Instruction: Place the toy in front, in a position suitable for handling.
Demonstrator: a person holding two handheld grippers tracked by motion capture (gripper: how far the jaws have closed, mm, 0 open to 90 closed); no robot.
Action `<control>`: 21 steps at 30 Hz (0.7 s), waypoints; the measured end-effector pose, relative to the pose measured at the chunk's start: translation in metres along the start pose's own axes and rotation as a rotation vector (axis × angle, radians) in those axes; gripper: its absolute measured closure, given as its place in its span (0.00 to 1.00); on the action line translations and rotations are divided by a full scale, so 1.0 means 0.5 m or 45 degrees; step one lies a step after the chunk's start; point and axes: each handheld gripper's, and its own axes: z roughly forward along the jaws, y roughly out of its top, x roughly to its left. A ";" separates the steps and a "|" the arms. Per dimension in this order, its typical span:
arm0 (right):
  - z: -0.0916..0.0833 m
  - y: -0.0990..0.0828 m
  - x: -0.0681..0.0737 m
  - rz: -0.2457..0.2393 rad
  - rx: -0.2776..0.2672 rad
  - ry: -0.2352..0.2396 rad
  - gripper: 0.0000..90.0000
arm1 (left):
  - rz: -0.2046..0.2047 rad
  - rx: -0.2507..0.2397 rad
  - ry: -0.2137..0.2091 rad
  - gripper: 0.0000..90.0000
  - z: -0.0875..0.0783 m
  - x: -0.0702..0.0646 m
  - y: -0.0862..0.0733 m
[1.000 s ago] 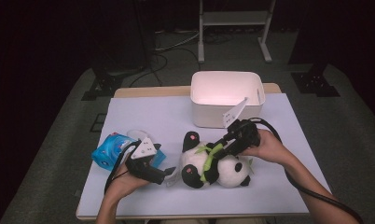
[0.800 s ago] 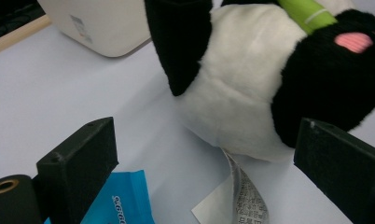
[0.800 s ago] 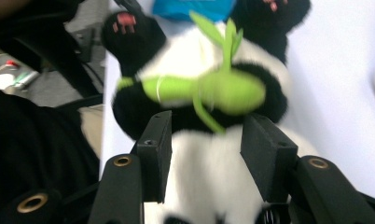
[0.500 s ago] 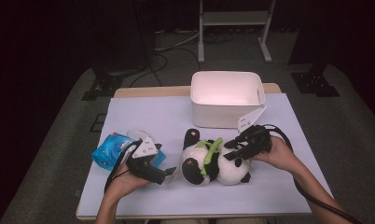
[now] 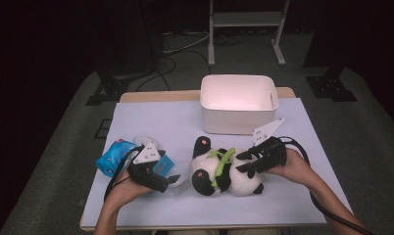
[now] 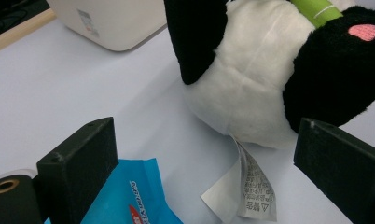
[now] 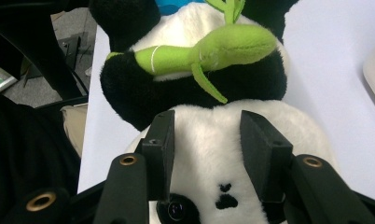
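My right gripper [image 5: 248, 163] is down on the toy panda [image 5: 229, 171], and its two black jaws sit on the panda's white face, one on each side, just above the little nose and one eye. Have they got it yet? I cannot tell; the jaws are partway apart and may only be resting on the soft fur. They have just been closing a little, with the panda's head between them. Past my right jaws I see the panda's black arms hugging a green bamboo stick [image 7: 209, 49]. The panda lies on its back on the table [image 5: 151, 122], so its face points up and is easy for me to reach from above. My left gripper [image 5: 174, 180] has its jaws wide apart, with nothing pinched. Between those jaws lies the corner of a blue packet [image 6: 129, 196] and the panda's white tag [image 6: 251, 186], and just beyond them is the panda's round bottom. I think my left jaws wait there to help lift the other end, since the toy is big and floppy. The white bin [image 5: 238, 104] stands farther off, beyond the panda, open on top, so it looks like where the panda should go.
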 end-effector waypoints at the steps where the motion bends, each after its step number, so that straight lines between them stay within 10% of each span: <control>1: 0.000 0.000 0.000 -0.005 0.001 -0.001 0.61 | 0.001 -0.001 -0.004 0.06 -0.001 0.001 0.000; 21: 0.004 -0.003 0.010 -0.015 0.000 -0.004 0.56 | 0.087 0.061 -0.092 0.15 -0.034 0.032 -0.016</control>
